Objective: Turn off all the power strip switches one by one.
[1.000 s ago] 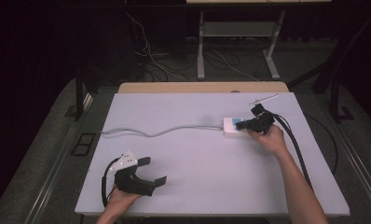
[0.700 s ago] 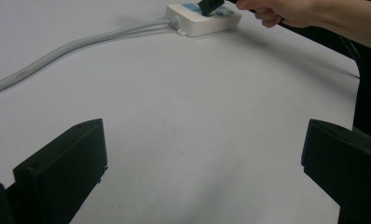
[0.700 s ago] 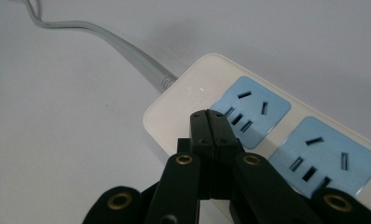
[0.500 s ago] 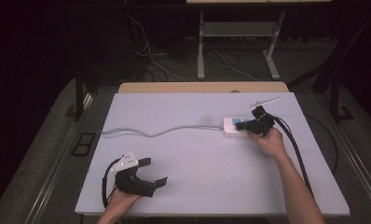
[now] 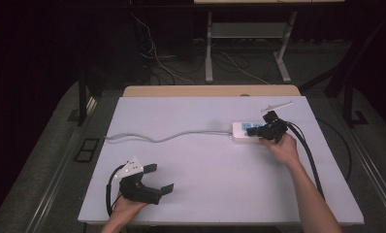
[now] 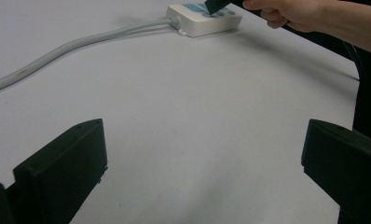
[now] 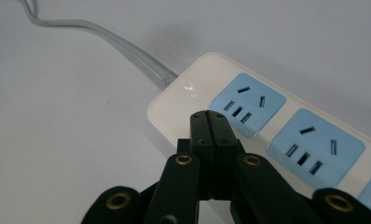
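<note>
Right gripper view: right gripper jaws pressed together, empty, tips over power strip end at 2 o'clock of table. Pressing seemingly started; left gripper jaws apart, idle at 7 o'clock.

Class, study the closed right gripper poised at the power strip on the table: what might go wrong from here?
1. The right gripper, jaws shut together, sits at the edge of the power strip; a push might slide the loose strip across the table.
2. Its tips are close to the blue sockets and might catch in a slot.
3. The left gripper rests open far away, so nothing steadies the strip.
</note>
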The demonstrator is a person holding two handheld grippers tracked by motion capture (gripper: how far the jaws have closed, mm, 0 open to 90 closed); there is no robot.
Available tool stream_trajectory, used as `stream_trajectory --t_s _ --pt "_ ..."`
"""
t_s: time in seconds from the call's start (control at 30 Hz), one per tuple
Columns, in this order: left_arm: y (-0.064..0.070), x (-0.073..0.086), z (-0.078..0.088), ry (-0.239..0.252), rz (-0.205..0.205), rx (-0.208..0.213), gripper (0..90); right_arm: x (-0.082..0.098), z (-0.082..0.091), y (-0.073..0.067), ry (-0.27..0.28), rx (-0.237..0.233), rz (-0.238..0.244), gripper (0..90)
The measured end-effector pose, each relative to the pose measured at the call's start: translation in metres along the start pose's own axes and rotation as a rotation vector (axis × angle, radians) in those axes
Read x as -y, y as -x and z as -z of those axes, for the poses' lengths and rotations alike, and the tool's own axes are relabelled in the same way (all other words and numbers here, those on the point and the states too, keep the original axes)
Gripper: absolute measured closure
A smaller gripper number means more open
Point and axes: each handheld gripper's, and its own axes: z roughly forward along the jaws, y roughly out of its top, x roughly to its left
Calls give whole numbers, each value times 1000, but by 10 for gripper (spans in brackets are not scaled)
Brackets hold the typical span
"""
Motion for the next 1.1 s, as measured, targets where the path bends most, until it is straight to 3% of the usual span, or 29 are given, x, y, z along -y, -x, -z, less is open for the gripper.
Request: stream_trajectory --t_s 0.13,0.27,0.6,0.63,0.67,0.73,0.87,1.1 --pt "2 0 0 -2 -6 2 0 4 10 1 60 -21 -38 897" --pt "3 0 0 -1 -3 3 0 7 19 -2 80 -22 -50 846" --pt "4 -1 -1 1 -6 7 0 27 49 -20 182 -5 -96 372" --pt "4 -1 -1 1 -7 8 0 32 54 -23 189 -6 -115 264" --pt "4 -1 -2 0 -7 8 0 32 54 -23 189 -6 -115 264" --pt "4 -1 -2 0 -7 9 0 38 58 -26 188 -7 -127 144" --pt "4 -1 -2 1 -7 8 0 52 65 -37 198 -17 -123 7" --pt "4 -1 -2 1 -6 8 0 83 79 -57 214 -35 -93 4"
